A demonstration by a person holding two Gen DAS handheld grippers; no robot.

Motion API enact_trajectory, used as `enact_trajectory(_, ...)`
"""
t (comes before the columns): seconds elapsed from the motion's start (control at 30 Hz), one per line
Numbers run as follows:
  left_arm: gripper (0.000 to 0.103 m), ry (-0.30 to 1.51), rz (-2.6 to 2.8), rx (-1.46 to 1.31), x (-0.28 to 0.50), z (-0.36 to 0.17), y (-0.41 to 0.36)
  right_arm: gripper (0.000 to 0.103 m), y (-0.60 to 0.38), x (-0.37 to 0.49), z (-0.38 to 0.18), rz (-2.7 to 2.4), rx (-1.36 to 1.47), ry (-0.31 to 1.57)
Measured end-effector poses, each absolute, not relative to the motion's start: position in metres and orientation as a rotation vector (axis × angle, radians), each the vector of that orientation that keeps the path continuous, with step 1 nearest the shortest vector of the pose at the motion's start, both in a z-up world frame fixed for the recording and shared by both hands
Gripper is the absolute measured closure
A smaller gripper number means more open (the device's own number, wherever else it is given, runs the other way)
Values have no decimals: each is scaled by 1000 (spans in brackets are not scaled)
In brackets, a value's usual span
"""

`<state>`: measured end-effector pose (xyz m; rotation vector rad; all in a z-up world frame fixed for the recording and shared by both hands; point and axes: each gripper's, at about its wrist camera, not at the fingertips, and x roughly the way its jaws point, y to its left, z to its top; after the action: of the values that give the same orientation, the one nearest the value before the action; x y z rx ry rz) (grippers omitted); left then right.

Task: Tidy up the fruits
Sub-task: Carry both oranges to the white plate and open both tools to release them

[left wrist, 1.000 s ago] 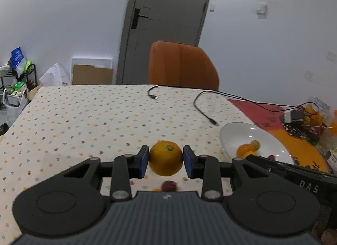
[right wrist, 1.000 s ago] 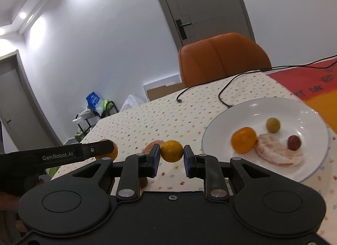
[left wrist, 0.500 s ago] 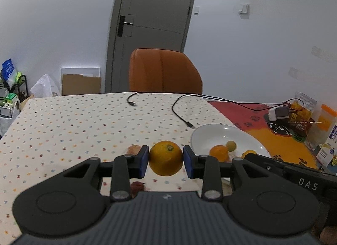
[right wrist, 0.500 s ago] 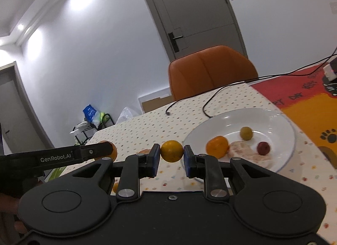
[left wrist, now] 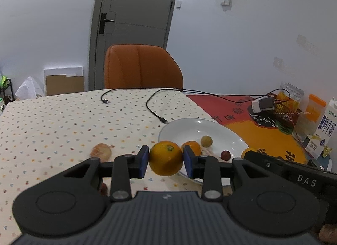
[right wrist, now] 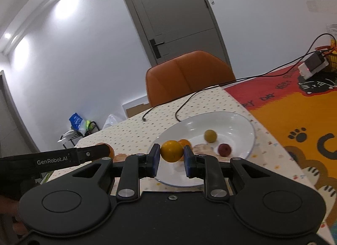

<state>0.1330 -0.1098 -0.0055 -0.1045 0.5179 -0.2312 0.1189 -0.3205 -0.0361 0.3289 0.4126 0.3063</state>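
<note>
A: Our left gripper (left wrist: 166, 158) has its blue pads pressed on a round orange (left wrist: 166, 158) with dimpled skin and a small green stem scar, held above the desk (left wrist: 52, 122) just beside the near rim of the plate (left wrist: 183, 127).

B: And our right gripper (right wrist: 171, 151) is clamped on a smaller, smoother yellow-orange fruit (right wrist: 171, 151), held over the near edge of that same glossy white plate (right wrist: 238, 131).

A: On the plate we see a small orange (left wrist: 192, 146), a pale peeled piece (right wrist: 201, 149), a yellow-green ball (right wrist: 210, 136) and a dark red berry (right wrist: 224, 149).

B: A papery, brownish peeled piece (left wrist: 101, 151) lies on the dotted cloth left of the plate.

A: Writing we can read: "GenRobot.AI" on the side of our left gripper in the right view, "DAS" on the right one in the left view.

B: Farther off, two black cables (left wrist: 155, 110) curl across the cloth, a red and orange mat (right wrist: 294, 118) shows a paw print and a cartoon cat, and a blue-and-white milk carton (left wrist: 325, 131) carries Chinese characters. Behind the desk stands a smooth orange chair (left wrist: 143, 66).
</note>
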Motion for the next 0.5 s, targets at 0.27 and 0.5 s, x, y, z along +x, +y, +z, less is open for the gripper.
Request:
enact_trajectory(0.27, 69, 549, -260, -90, 146, -17, -132, 81, -342, 125, -49, 273, 355, 431)
enact_trajectory(0.5, 69, 581, -280, -88, 160, -29, -146, 81, -351, 132, -63, 256, 376, 451)
